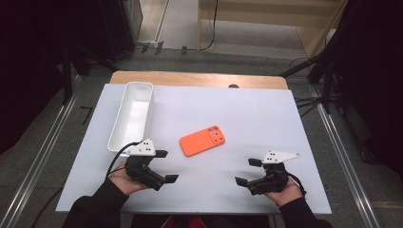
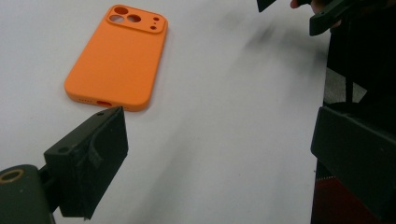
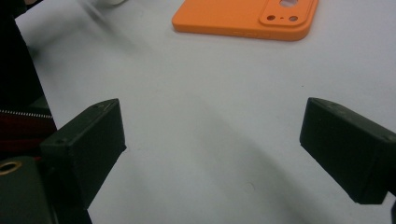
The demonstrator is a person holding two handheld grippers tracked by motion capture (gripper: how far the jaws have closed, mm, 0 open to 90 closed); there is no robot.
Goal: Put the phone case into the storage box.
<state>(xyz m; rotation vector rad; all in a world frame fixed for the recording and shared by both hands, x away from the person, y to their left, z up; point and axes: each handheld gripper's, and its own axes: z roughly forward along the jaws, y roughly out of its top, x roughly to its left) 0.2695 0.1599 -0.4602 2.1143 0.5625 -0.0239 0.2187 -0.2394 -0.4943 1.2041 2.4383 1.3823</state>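
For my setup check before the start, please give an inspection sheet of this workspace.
Surface: white table sheet over a wooden top, flat.
Job's things: orange silicone phone case, camera cutout up, lying mid-table; long white plastic tray at far left, empty.
Clutter: nothing seen.
Grippers: left gripper and right gripper both open, near the front edge, holding nothing.
Cables: black cable from the left gripper.
Surroundings: grey floor, dark stands, floor cables.

**Legible markings: none found**

Inspected the orange phone case (image 1: 202,141), the white tray (image 1: 132,114) and the white surface (image 1: 247,114). No text, label, brand, number or sign can be read on any of them in any of the three views.
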